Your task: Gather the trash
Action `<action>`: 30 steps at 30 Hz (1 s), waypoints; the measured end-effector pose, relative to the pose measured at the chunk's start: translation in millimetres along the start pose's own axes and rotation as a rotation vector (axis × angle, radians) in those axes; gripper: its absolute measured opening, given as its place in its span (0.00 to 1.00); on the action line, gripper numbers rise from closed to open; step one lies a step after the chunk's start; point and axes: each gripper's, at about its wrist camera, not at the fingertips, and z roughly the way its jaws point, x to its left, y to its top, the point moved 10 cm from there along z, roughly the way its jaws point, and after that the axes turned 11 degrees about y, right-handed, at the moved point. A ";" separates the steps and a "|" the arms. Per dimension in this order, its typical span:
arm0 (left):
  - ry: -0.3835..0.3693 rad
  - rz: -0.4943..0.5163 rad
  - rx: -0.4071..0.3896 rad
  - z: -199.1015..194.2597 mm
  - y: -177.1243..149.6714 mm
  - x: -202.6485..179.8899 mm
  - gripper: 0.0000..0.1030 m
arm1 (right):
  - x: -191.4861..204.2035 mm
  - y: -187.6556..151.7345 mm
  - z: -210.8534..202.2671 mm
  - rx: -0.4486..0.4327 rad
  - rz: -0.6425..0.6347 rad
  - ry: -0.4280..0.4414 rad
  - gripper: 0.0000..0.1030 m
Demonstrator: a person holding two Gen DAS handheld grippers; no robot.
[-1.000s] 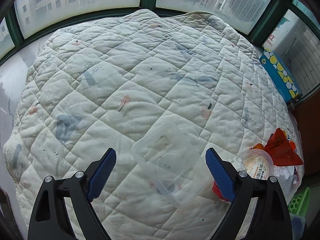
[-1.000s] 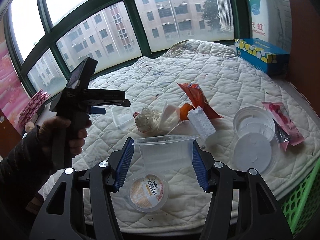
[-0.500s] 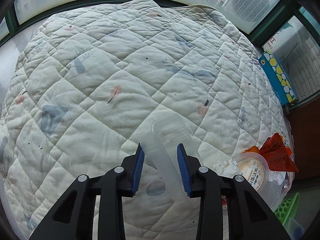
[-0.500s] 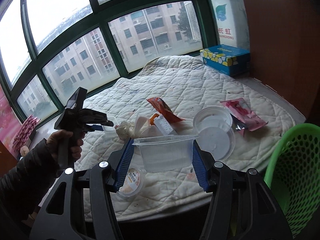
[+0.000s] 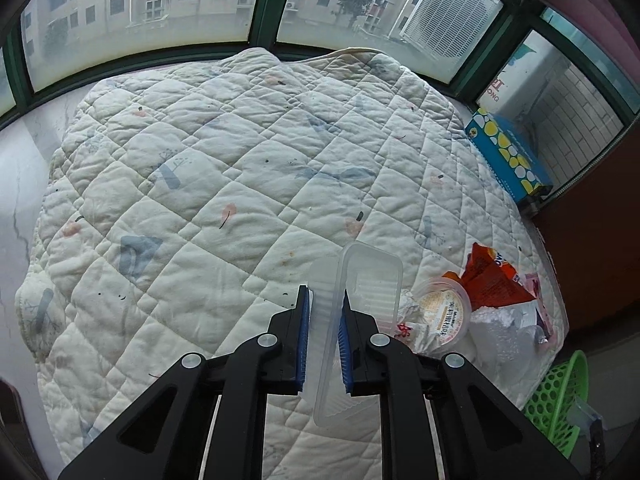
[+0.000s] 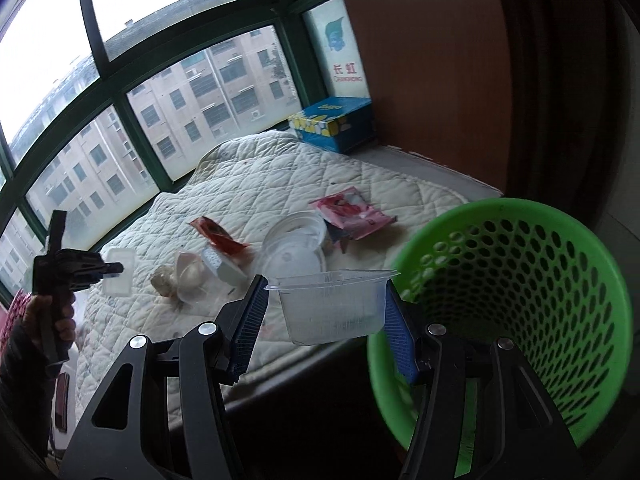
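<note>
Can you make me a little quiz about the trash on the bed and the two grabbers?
1. True or false: the right gripper holds a clear plastic tub.
2. What does the left gripper pinch? A) red snack bag B) clear plastic lid C) tissue box
3. What colour is the basket beside the bed?

Key: 1 true; 2 B; 3 green.

- My left tool's arms are hiding the near end of the clear tray (image 5: 352,320).
- The picture's edge is cutting off the green basket (image 6: 520,280).
- My sleeve (image 6: 16,368) is running off-frame.
</note>
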 end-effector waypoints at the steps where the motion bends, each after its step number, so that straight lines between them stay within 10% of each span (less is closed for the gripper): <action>1: -0.006 0.009 -0.011 -8.0 1.5 -3.5 0.13 | -9.7 0.1 -5.5 -0.007 0.013 -0.024 0.55; 14: -0.195 0.234 -0.108 -93.5 -6.7 -138.4 0.13 | -90.4 -14.1 -46.3 0.000 0.098 -0.229 0.56; 30: -0.355 0.570 -0.035 -125.0 -113.8 -336.0 0.13 | -130.2 -21.7 -114.4 -0.081 0.148 -0.296 0.75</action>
